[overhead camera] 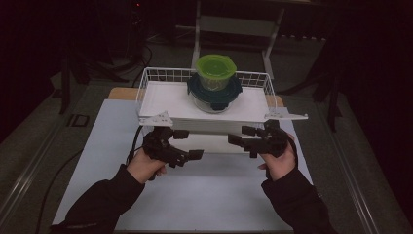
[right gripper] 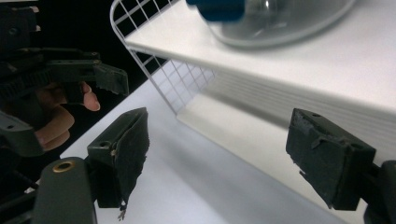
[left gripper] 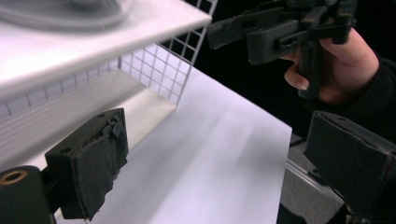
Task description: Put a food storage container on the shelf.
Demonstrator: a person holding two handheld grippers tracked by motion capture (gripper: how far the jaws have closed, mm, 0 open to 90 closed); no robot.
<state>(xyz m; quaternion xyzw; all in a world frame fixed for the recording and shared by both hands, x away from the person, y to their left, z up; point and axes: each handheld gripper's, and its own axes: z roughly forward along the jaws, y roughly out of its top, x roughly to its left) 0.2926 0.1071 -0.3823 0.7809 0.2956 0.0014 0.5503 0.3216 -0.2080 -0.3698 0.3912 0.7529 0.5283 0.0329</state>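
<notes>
containers (overhead camera: 215, 83) already sat stacked on the white shelf (overhead camera: 165, 100); left gripper (overhead camera: 187, 144) and right gripper (overhead camera: 242, 135) hung near it, jaws wide, empty.

Two containers (overhead camera: 215, 80) are stacked on the shelf (overhead camera: 165, 100). The shelf is set at the table's (overhead camera: 195, 195) far edge. Both grippers are held just before it.

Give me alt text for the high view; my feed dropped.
Two hands hold the left claw and right claw open, just short of the front edge of a white wire basket on a white table. Stacked round containers, green lid on top, sit on the basket's white platform.
</notes>
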